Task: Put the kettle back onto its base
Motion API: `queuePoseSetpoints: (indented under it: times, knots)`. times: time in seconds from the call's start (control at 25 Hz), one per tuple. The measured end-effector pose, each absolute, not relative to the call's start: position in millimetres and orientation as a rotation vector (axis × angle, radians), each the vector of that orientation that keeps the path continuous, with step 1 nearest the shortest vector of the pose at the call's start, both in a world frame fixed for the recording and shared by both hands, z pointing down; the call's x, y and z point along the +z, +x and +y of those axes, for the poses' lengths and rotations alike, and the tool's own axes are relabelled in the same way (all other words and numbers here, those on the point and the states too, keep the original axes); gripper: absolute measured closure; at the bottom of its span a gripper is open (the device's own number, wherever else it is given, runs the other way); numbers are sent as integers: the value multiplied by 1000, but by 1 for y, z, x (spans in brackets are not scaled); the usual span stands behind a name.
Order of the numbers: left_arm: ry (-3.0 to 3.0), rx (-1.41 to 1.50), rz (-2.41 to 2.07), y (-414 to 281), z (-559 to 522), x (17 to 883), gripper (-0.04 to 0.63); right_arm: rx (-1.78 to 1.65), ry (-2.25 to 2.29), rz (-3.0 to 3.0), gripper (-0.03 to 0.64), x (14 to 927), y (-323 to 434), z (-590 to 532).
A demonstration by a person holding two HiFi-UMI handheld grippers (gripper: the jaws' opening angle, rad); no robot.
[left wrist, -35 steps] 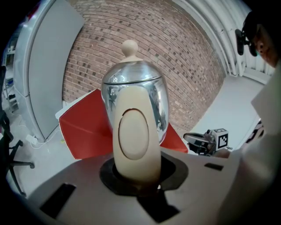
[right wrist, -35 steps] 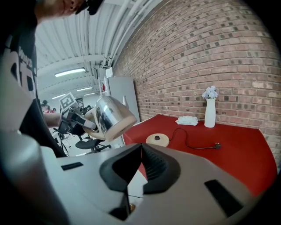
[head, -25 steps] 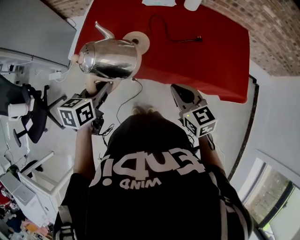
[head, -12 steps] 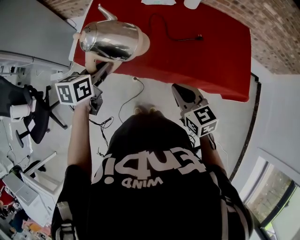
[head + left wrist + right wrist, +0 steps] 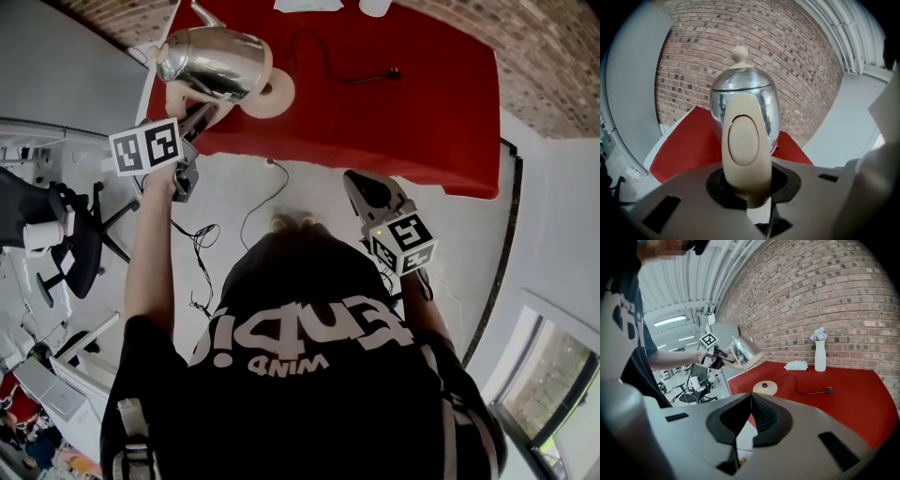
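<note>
A: Starting close in, what are the claws doing?

B: The right gripper (image 5: 749, 411) hangs by the person's body, its jaws pressed together on nothing. The left gripper (image 5: 746, 187) reaches out and pinches the kettle (image 5: 745, 98) by its cream handle.

A: So where is the kettle?

B: It is in the air over the near left corner of the red table (image 5: 403, 122), up and to the left of the base (image 5: 765, 387) and not touching it. I'd say the carrying is mostly done. Lining the kettle up over the base and lowering it on are left.

A: And how does it look?

B: It has a shiny metal body, a curved spout, and a round cream knob on the lid. It leans a little. Beyond it the base sits bare, with its cord (image 5: 347, 70) trailing across the table.
</note>
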State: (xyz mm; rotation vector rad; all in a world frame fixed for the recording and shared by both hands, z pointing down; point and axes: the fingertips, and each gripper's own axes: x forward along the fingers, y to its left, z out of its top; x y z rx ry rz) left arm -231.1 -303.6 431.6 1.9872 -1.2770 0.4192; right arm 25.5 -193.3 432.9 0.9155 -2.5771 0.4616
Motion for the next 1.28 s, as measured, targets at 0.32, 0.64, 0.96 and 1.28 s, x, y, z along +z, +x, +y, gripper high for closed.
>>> queuePoseSetpoints:
  times: [0.32,0.64,0.96,1.28]
  knots:
    - [1941,455,-1271,-229,-320,457,523,471,934,-2565,594,434,34,-200]
    - [1901,493,-1257,-230,-326,486,523,486,938,-2542,593,437,28,-201]
    - [1869,564,-1245,-224,-331,514,523,499,929,-2508,593,436,28,-202]
    - [1831,609,-1238,-216,-332,540,522,505,938,-2500,594,439,31,-204]
